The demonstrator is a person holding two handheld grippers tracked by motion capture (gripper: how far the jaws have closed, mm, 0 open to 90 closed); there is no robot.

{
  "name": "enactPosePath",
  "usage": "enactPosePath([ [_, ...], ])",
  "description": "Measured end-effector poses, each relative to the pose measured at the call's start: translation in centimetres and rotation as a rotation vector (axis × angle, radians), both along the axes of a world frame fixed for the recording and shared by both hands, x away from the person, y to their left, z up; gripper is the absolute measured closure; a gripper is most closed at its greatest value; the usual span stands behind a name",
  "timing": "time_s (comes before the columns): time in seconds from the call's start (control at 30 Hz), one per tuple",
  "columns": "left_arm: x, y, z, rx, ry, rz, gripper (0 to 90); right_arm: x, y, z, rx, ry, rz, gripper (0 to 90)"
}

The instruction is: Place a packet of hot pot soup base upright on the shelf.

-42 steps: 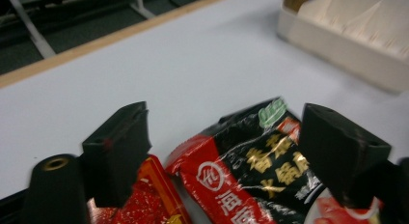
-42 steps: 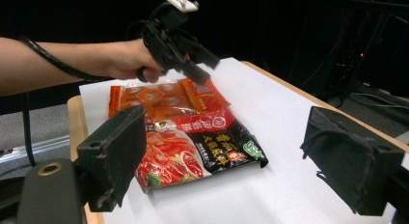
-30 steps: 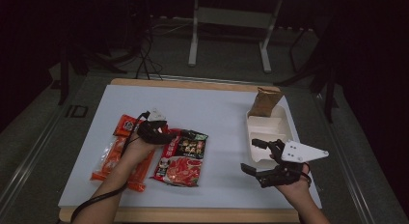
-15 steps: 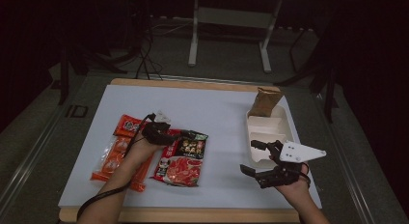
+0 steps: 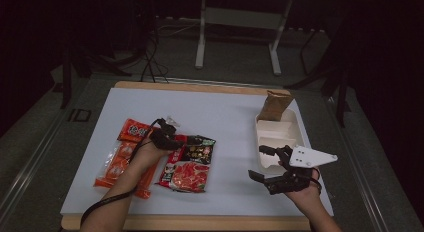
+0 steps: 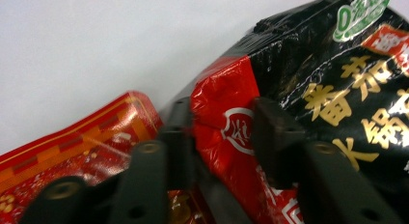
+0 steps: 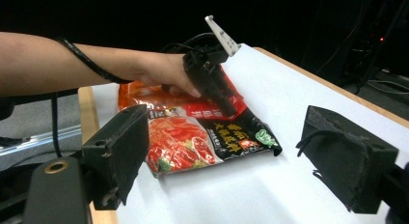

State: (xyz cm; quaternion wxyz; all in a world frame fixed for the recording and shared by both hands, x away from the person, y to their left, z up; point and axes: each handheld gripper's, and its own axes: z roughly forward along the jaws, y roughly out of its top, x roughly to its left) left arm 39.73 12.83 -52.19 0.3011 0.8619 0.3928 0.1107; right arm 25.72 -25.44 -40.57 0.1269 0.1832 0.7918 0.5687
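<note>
Your left gripper [image 5: 172, 138] sits at the upper left corner of the red-and-black pouch [image 5: 189, 162]. Its jaws have just been closing, and in the left gripper view the 2 black pads straddle a puckered fold of that glossy, crinkled film [image 6: 226, 127], pinching it between them. The pouch is a flat, roughly rectangular packet of shiny plastic, red at the near end with a food picture, black at the far end with gold lettering and a small green mark. It lies on the white worktop [image 5: 215, 112] left of the middle, its left edge touching or overlapping the orange-red packets [image 5: 122, 157] beside it.

Those packets are also flat, shiny film, long and narrow; you can count at least 2, though where 1 ends and the next begins is hard to tell under your left forearm.

Your right gripper [image 5: 265, 163] hovers near the front right of the worktop with its jaws wide apart and nothing between them; the right gripper view shows 2 blocky, matt black pads [image 7: 120, 151] with bare worktop in the gap.

Just beyond it stands 1 white rectangular tray [image 5: 276, 134] with smooth moulded walls, and 1 crumpled brown paper bag [image 5: 275, 104] stands at the tray's far end.
</note>
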Motion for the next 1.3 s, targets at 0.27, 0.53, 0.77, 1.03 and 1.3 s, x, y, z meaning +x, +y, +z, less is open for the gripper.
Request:
enactPosePath([
  [0.27, -0.3, -0.6, 0.6, 0.042, -0.008, 0.036, 81.7, 0.1, 0.1, -0.1, -0.003, 0.007, -0.012, 16.1],
  [0.53, -1.2, -1.0, 1.6, 0.054, -0.084, 0.024, 85.6, 0.3, -0.3, 0.0, 0.024, 0.001, -0.035, 12.0],
  [0.77, -2.4, -1.2, 3.6, 0.004, -0.158, 0.014, 87.5, 0.3, -0.6, 0.2, 0.058, 0.012, -0.026, 11.0],
  [1.03, -3.8, -1.4, 5.5, -0.031, -0.220, -0.003, 88.0, 0.7, -0.8, 0.0, 0.051, -0.036, -0.050, 14.2],
  [1.3, -5.4, -1.5, 7.0, -0.062, -0.276, -0.028, 88.3, 0.9, -0.9, 0.0, 0.044, -0.037, -0.074, 15.6],
])
